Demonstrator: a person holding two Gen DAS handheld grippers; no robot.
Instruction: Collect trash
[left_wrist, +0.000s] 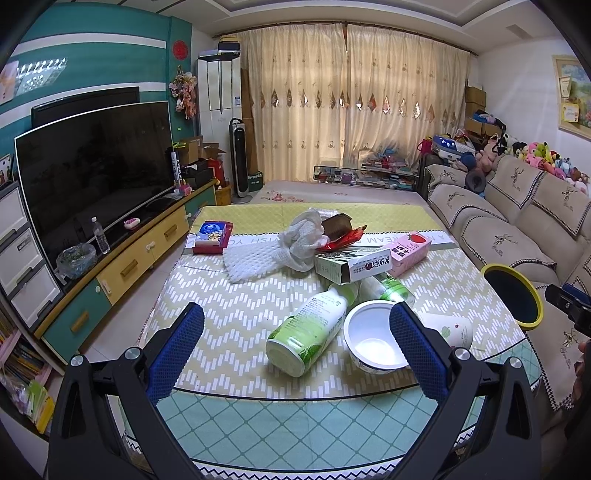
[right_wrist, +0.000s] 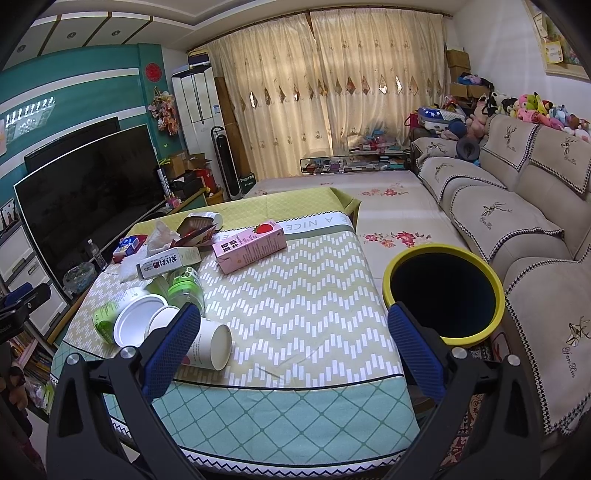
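Here both tools stand wide and empty: the left gripper (left_wrist: 295, 343) frames a tipped green-labelled bottle (left_wrist: 308, 330) and a white bowl (left_wrist: 373, 341) near the table (left_wrist: 229, 325) edge, while the right gripper (right_wrist: 293, 339) hangs near a fallen paper cup (right_wrist: 210, 343). Farther back lie a white carton (left_wrist: 352, 265) with Chinese print too small to read, a pink strawberry milk carton (right_wrist: 251, 245), foam netting (left_wrist: 258, 254) and a blue tissue pack (left_wrist: 213, 232). The cloth reads "A NICE"; the yellow-rimmed bin (right_wrist: 443, 293) stands right of the table, beside the sofa (right_wrist: 517, 206).

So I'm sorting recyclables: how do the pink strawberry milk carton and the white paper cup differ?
The pink strawberry milk carton is a rectangular box at the far side of the pile; the white paper cup is round, open-mouthed and near the table's front edge. Both lie on their sides on the tablecloth.
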